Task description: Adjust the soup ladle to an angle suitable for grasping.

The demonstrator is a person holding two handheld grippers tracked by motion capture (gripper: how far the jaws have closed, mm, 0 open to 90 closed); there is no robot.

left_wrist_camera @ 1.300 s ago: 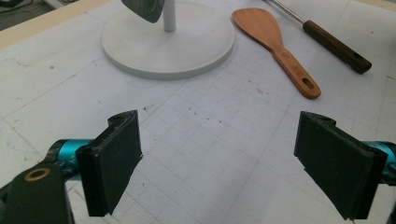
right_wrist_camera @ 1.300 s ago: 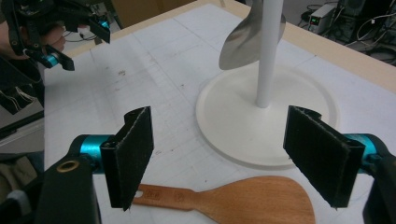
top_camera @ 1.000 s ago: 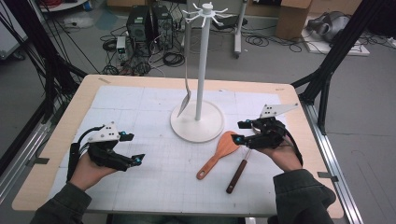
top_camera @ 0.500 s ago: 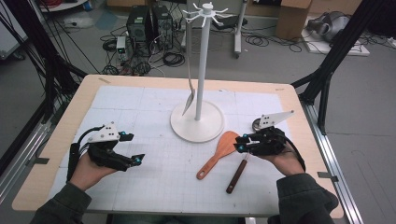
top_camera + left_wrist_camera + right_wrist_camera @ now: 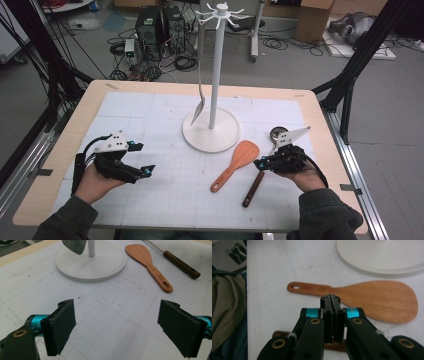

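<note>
Fingers of the person's left hand [image 5: 92, 182] are gripping the left claw [image 5: 145, 158] in the lower left of the high view, low over the white gridded mat [image 5: 165, 200] that is covering the wooden table [image 5: 85, 115]. This claw is standing released, its two black pads wide apart, with nothing between them. In the left gripper view the left claw [image 5: 125, 327] is looking across bare mat toward the things farther up the frame.

At the middle of the high view a white stand [image 5: 220, 135] is sitting on its round base, and a metal turner [image 5: 198, 110] is hanging from its top hooks, its blade just above the base's left edge. The left gripper view is catching the stand [image 5: 100, 265] and the turner [image 5: 74, 246] along its upper edge.

Right of centre, below the stand, an orange wooden spatula [image 5: 235, 165] is lying flat on the mat, blade toward the stand. Just beside it, on the right, a dark-handled utensil [image 5: 253, 189] is lying almost parallel, its round metal head pointing to the upper right. Both are showing at the upper right of the left gripper view: spatula [image 5: 150, 262], utensil [image 5: 181, 265].

The right hand [image 5: 307, 177] is holding the right claw [image 5: 257, 163] low over the utensil's shaft, its tips just right of the spatula's blade. Its jaws have just been closing and are now clenched, pad against pad. In the right gripper view nothing is showing between the pads of the right claw [image 5: 330, 300]; the spatula [image 5: 367, 298] is lying crosswise beyond the tips, and the utensil [image 5: 279, 334] is passing beneath the claw's body.
</note>
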